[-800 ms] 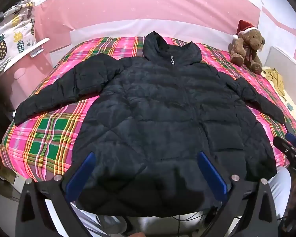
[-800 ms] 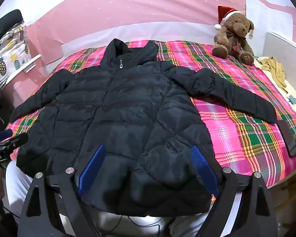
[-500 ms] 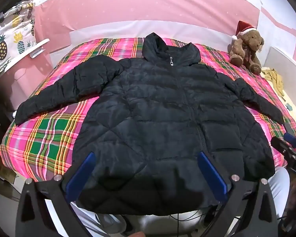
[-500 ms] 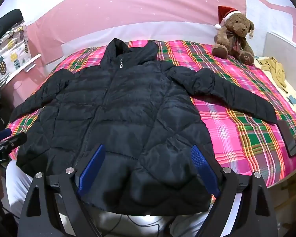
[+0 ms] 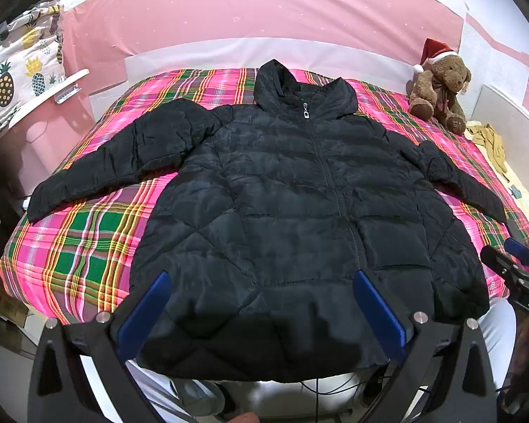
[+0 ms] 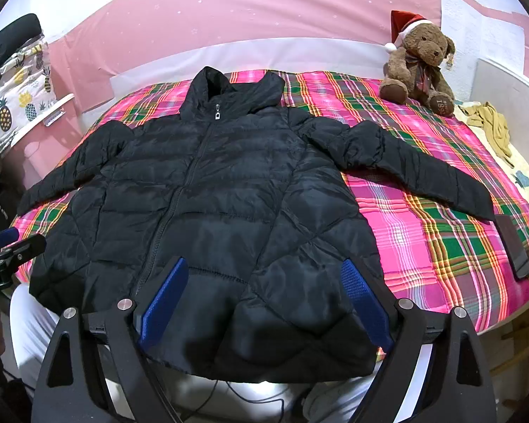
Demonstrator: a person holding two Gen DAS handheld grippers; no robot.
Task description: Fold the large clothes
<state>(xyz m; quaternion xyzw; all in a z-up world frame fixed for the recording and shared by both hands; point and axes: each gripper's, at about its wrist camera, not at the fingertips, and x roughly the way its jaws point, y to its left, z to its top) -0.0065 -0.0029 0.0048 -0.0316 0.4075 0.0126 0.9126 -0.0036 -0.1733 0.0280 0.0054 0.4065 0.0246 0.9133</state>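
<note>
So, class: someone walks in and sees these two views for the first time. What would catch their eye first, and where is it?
A big black quilted puffer jacket lies zipped and spread flat, sleeves out, across the middle of the bright pink-and-green plaid bedspread. At the far right corner of the bed sits a brown teddy bear in a red Santa hat. Both blue-padded grippers, left and right, hang open over the jacket's near hem.

Both grippers hover over the jacket's [image 5: 299, 211] near hem, tilted downward — left gripper [image 5: 261, 312] and right gripper [image 6: 264, 299] spread wide, gripping nothing
</note>
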